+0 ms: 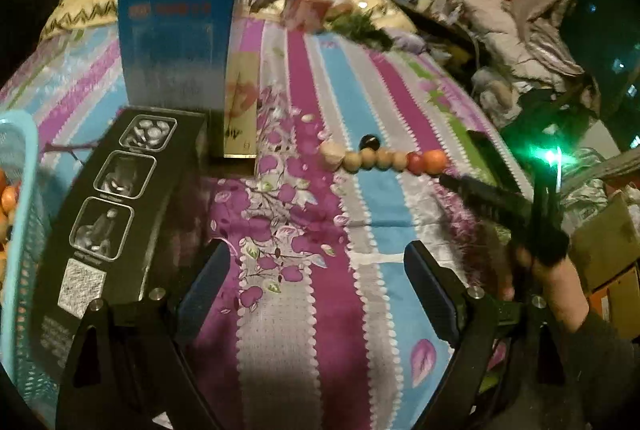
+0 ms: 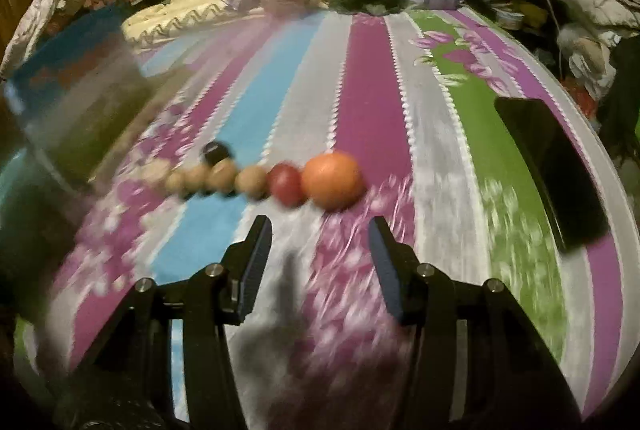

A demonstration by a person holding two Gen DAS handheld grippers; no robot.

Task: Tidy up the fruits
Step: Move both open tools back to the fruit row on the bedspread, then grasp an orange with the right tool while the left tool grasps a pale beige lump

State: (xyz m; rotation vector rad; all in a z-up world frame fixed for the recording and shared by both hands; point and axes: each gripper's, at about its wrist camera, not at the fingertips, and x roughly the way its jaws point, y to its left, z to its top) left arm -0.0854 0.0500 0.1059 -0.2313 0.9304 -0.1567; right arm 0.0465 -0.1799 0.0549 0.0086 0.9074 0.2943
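Observation:
A row of small fruits lies on the striped bedspread: an orange fruit [image 2: 332,180] at its right end, a red one [image 2: 285,184] beside it, then several tan round ones [image 2: 251,182], with a dark one [image 2: 216,152] just behind. The row also shows in the left wrist view, with the orange fruit [image 1: 435,161] at its right end. My right gripper [image 2: 320,230] is open and empty, just short of the orange fruit. My left gripper [image 1: 316,258] is open and empty, well back from the row. The right gripper's arm and the hand holding it show in the left wrist view [image 1: 544,206].
A light blue mesh basket [image 1: 20,166] holding orange fruits sits at the far left. A black printed box [image 1: 116,206] lies beside it, a tall blue box [image 1: 176,38] stands behind. A dark phone-like slab [image 2: 552,170] lies on the right. Clutter sits at the bed's head.

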